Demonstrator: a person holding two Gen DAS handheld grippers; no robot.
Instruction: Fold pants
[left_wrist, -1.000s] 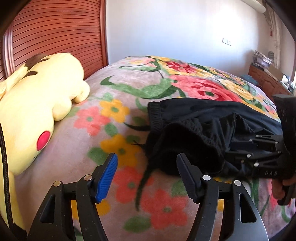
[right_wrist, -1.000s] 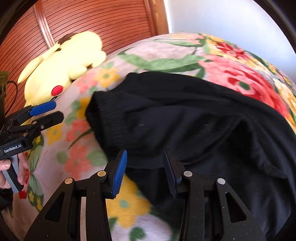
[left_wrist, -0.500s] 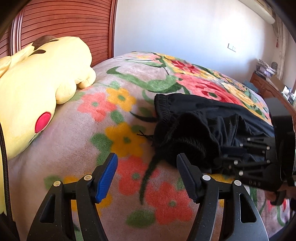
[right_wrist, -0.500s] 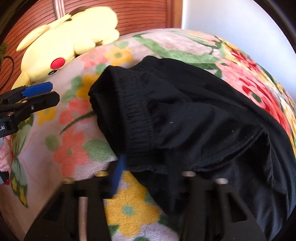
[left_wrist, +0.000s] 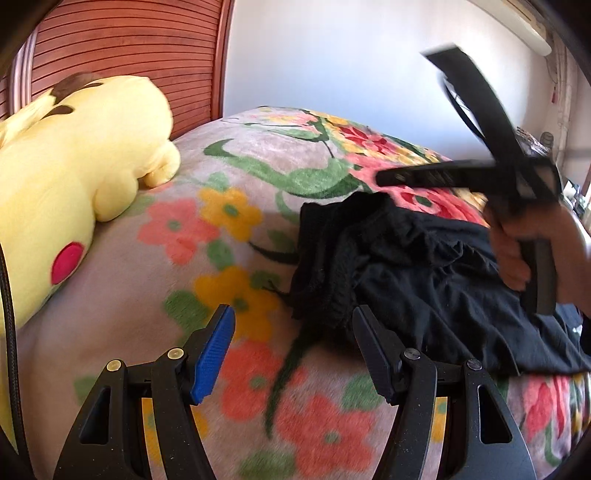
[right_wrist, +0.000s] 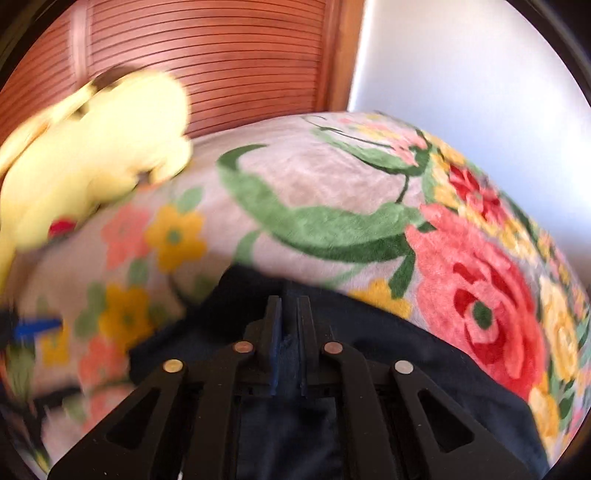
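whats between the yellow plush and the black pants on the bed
Only bare floral blanket separates the yellow plush from the black pants; the left wrist view shows it best.

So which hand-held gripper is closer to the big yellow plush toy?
Left. The left hand-held gripper hangs open over the blanket beside the plush toy. The right hand-held gripper is farther off, shut over the black pants.

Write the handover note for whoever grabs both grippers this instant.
Left gripper: open, holding nothing, low over the floral blanket, facing the bunched waistband end of the pants.
Right gripper: jaws closed at the pants' far edge. Whether cloth is pinched is unclear.
Pants: crumpled on the blanket, right of the yellow plush.
Done: no tidy fold visible.
Left: spread flat, then fold.
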